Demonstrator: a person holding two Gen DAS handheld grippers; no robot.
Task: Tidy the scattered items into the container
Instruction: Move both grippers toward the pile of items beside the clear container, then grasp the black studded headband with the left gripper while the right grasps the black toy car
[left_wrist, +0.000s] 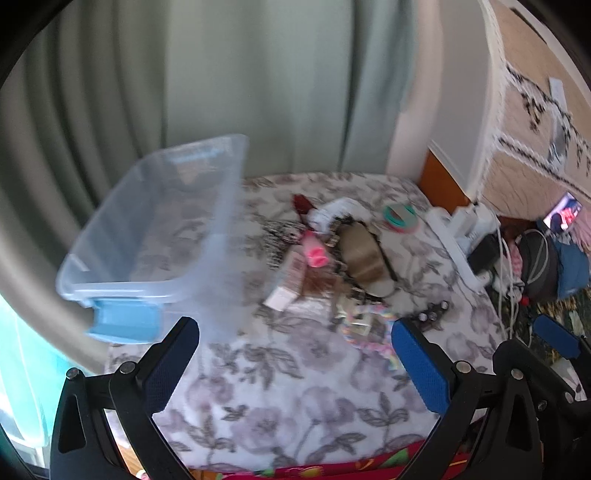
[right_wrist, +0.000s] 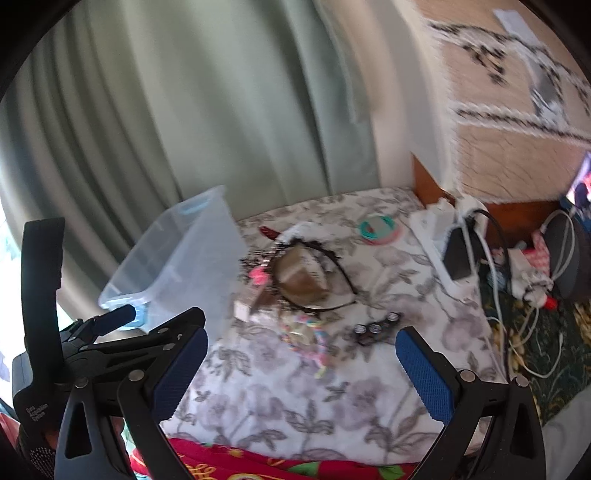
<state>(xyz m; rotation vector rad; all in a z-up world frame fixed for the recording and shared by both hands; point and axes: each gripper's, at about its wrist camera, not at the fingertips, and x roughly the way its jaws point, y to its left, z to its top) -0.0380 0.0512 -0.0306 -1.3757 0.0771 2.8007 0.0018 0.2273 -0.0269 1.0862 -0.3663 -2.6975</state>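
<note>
Floral bedspread (left_wrist: 295, 406): clutter (left_wrist: 332, 266) lying heaped right of the empty bin (left_wrist: 155, 229). Left gripper (left_wrist: 295, 354) and right gripper (right_wrist: 301, 363) are hovering wide open, empty. Nothing binned yet; next comes closing on one item.

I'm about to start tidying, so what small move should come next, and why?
Probably ease the right gripper forward and down toward the black strip with round studs, the nearest item in front of it. Both grippers are open and hold nothing, the clear bin looks empty, and the clutter still lies on the floral cloth.
</note>
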